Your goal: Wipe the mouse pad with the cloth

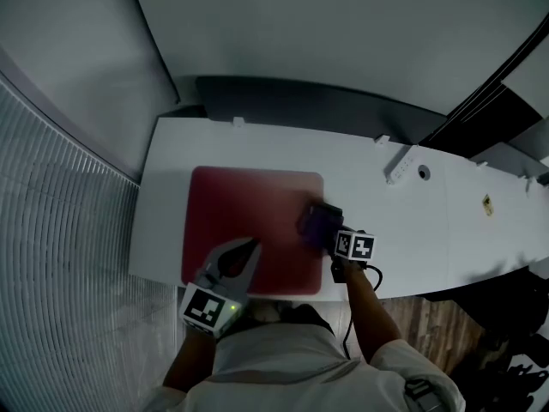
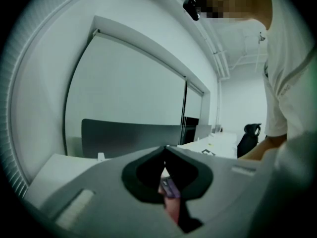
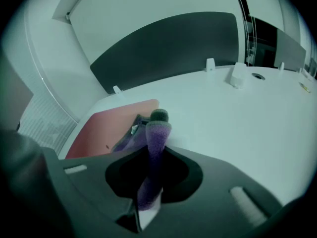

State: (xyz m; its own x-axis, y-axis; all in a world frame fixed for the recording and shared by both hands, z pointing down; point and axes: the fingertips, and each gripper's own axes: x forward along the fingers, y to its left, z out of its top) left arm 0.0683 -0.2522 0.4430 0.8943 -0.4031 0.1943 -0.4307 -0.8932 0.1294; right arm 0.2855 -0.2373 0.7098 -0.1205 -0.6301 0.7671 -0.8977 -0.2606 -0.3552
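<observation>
A red mouse pad (image 1: 244, 213) lies on the white table (image 1: 386, 221), near its front left. On the pad's right edge rests a purple cloth (image 1: 317, 221), and my right gripper (image 1: 326, 233) is shut on it. In the right gripper view the cloth (image 3: 152, 157) runs up between the jaws and over the right gripper's tips (image 3: 157, 122), with the pad (image 3: 111, 125) just beyond. My left gripper (image 1: 252, 247) sits over the pad's front edge. In the left gripper view it is shut (image 2: 164, 148), tips touching and holding nothing; through the gap behind the tips, pad (image 2: 172, 211) and cloth (image 2: 171, 187) show.
A white socket block (image 1: 400, 166) and a round grommet (image 1: 424, 172) sit at the back right of the table. A dark divider panel (image 1: 300, 101) runs along the far edge. A black chair (image 2: 248, 135) stands off to the right. The person's body is at the near edge.
</observation>
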